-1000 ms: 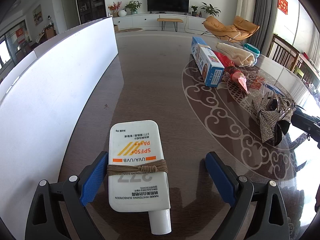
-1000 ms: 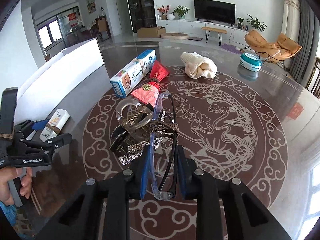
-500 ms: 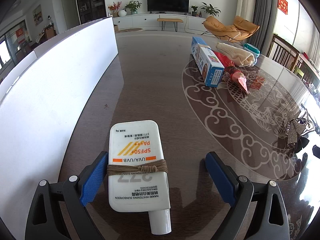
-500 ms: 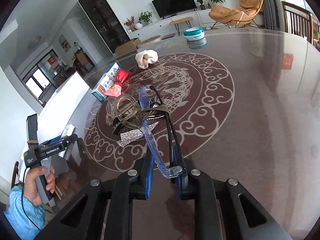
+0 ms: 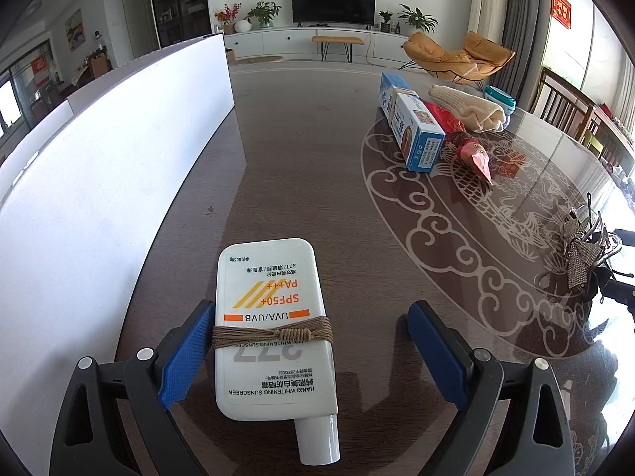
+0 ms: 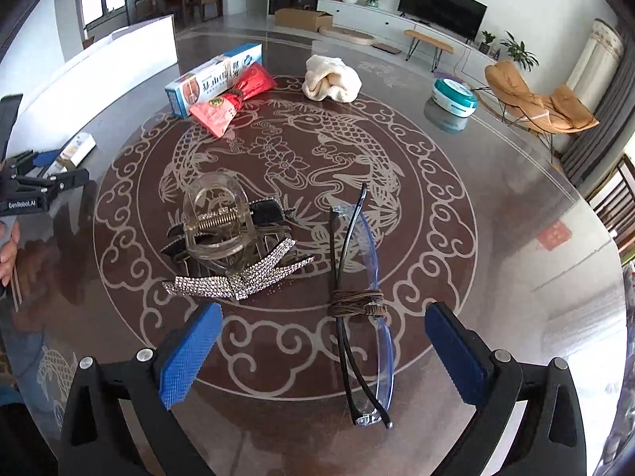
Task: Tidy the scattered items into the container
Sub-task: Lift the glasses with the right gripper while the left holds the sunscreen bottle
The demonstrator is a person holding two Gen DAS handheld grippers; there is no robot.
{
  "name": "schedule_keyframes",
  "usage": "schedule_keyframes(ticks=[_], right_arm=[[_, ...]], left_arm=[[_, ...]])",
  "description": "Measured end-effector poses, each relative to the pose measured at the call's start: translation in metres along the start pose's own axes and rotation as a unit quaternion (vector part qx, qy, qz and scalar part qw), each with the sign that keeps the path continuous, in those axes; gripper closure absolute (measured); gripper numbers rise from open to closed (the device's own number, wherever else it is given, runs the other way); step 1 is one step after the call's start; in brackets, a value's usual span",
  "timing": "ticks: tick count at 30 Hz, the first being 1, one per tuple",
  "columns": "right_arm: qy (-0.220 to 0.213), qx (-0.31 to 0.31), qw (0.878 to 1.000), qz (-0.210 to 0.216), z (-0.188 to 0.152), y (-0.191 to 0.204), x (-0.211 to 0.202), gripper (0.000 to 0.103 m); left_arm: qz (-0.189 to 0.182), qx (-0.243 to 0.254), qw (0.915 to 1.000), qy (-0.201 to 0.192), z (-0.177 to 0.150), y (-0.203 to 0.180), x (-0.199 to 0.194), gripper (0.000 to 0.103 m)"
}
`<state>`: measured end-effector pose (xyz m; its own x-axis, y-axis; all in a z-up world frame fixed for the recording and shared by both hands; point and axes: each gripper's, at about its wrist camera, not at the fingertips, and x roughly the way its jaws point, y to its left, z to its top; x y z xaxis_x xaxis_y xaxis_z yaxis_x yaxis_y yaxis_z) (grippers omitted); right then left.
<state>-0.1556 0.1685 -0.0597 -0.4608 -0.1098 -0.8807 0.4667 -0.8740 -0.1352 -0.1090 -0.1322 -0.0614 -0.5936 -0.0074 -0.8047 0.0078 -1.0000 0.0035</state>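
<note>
The right tool [image 6: 321,353] stands spread wide, its jaws having just been opening; the folded glasses [image 6: 363,317] lie between them on the worktop [image 6: 496,206], touched by neither pad. Their long axis runs from 6 toward 12 o'clock, a brown cord wound round the middle. A second ago the pads pinched the glasses. The hair clips [image 6: 234,246] lie at 10 o'clock. The left tool [image 5: 313,353] is spread too, its left pad touching the sunscreen tube [image 5: 274,325], cap toward 6 o'clock, unmoved.
</note>
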Motion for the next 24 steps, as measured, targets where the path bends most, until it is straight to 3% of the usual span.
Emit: schedule_keyframes(ticks=[3,7,11,13,20,24], right_arm=[[0.000,0.023,0.999,0.029,-0.006,-0.012,0.004,0.019],[-0.018,0.061,0.997,0.042,-0.015,-0.025,0.005,0.019],[-0.035,0.071,0.996,0.035,-0.018,-0.026,0.006,0.011],[-0.031,0.076,0.996,0.031,-0.018,-0.026,0.010,0.001],[-0.056,0.081,0.995,0.026,-0.024,-0.026,0.007,0.000],[-0.019,0.062,0.997,0.040,-0.022,-0.032,0.007,0.000]], left_arm=[[0.000,0.000,1.0000,0.000,0.000,0.000,0.000,0.006],[-0.001,0.003,1.0000,0.000,0.000,-0.001,0.001,0.006],[-0.001,0.005,1.0000,0.001,-0.001,0.000,0.001,0.006],[-0.001,0.005,1.0000,0.001,-0.001,0.000,0.001,0.006],[-0.016,0.020,0.9996,0.011,0.000,-0.003,0.002,0.000],[-0.048,0.065,0.9965,0.022,-0.008,0.001,-0.005,0.000]])
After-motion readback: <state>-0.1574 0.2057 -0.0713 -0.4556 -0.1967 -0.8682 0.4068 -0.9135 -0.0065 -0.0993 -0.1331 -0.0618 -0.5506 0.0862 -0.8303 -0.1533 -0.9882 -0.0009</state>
